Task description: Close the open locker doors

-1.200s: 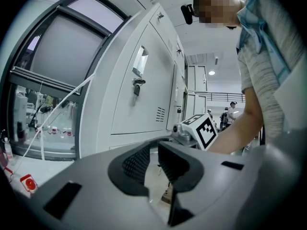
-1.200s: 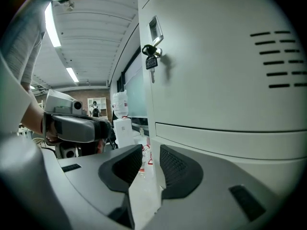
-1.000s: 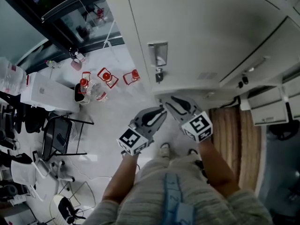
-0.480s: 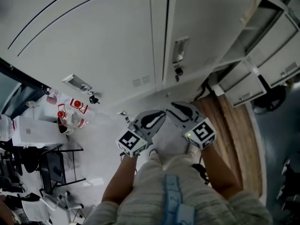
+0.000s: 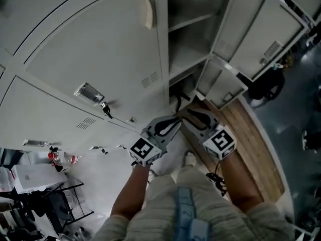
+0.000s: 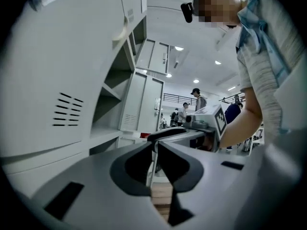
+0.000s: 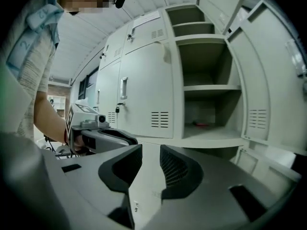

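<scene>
In the head view an open locker (image 5: 188,39) shows bare shelves, and its tall door (image 5: 251,29) swings out to the right. Below that a smaller door (image 5: 220,82) also stands open. The right gripper view shows the same shelves (image 7: 206,87) and the open door (image 7: 264,90). Both grippers hang side by side in front of the person's body, short of the lockers. My left gripper (image 5: 174,120) (image 6: 154,145) is shut and holds nothing. My right gripper (image 5: 181,112) (image 7: 151,150) is open by a narrow gap, with nothing between its jaws.
Closed locker doors (image 5: 75,49) with a handle (image 5: 89,92) and hanging keys (image 5: 106,108) fill the left. A wooden floor strip (image 5: 251,144) runs at the right. Bottles (image 5: 60,158) and a black chair (image 5: 60,205) sit at lower left. People (image 6: 197,99) stand far behind.
The head view has swung right, away from the closed doors and the red-capped bottles, and onto the open locker. Both grippers stay together before the body in the same pose.
</scene>
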Demonstrator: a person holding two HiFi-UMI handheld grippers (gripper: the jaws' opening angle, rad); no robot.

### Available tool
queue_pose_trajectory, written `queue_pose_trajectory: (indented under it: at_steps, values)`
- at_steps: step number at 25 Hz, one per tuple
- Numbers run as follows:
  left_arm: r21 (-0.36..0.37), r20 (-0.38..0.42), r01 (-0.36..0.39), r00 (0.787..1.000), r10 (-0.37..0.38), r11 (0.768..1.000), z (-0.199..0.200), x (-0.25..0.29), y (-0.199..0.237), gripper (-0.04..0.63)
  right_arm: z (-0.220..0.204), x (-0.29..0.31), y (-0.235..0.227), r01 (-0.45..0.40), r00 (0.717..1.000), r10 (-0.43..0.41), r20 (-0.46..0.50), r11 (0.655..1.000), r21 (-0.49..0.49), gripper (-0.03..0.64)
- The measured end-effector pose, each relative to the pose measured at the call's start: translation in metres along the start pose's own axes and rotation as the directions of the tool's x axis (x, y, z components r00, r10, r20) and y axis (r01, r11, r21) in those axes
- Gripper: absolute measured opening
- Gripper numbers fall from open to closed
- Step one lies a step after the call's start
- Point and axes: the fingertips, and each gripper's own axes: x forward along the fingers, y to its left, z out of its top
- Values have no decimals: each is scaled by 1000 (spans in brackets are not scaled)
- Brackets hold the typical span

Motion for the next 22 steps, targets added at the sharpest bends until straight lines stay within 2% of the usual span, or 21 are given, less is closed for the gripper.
queue_pose_trajectory:
  at_steps: [9,12,16,22]
  values:
    - [16,-22,123,992,-122,992,4,146,-26,35,-24,-85,-121,130,992,-130,1,991,23,114]
    - [54,-43,167,985,-165,984,-2,184,-34,35,-33,-110,-154,164,986,-164,-12,986,42,114]
    - [46,-81,201,977,-197,978,-11,221,-40,35,-54,-139,-200,226,973,-222,-58,971,73,114]
    - [28,-109,207,973,-203,978,-21,252,-40,35,-89,-170,-262,326,942,-315,-112,941,88,115]
